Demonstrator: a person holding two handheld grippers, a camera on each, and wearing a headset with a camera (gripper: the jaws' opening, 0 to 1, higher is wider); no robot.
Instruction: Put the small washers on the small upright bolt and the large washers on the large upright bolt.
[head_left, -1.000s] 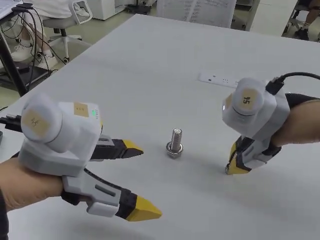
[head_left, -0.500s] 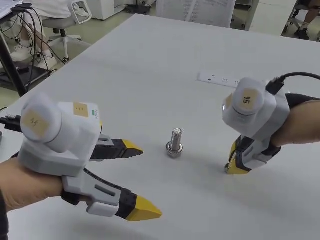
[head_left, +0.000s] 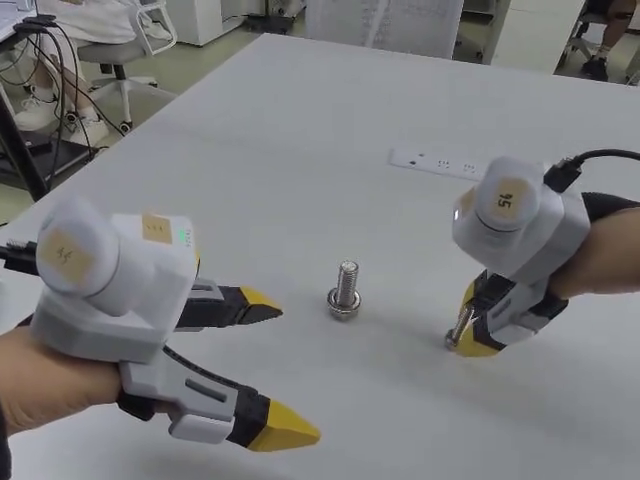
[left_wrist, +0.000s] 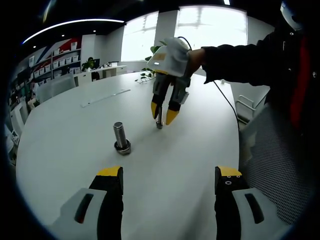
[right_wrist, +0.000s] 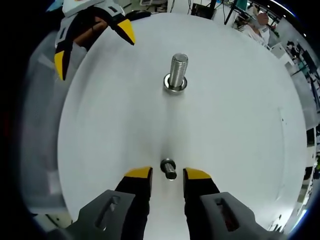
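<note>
white table (head_left: 300, 140), large bolt (head_left: 345, 289) upright, long axis vertical, head down

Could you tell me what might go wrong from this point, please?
The right tongs straddle the small bolt closely; a nudge could tip it over. The large bolt stands free on the table, so the open left tongs might knock it in reaching.

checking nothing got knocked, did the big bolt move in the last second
No. The large bolt stands in the same place relative to the power strip behind it; the slight shift in the head view is the camera's.
</note>
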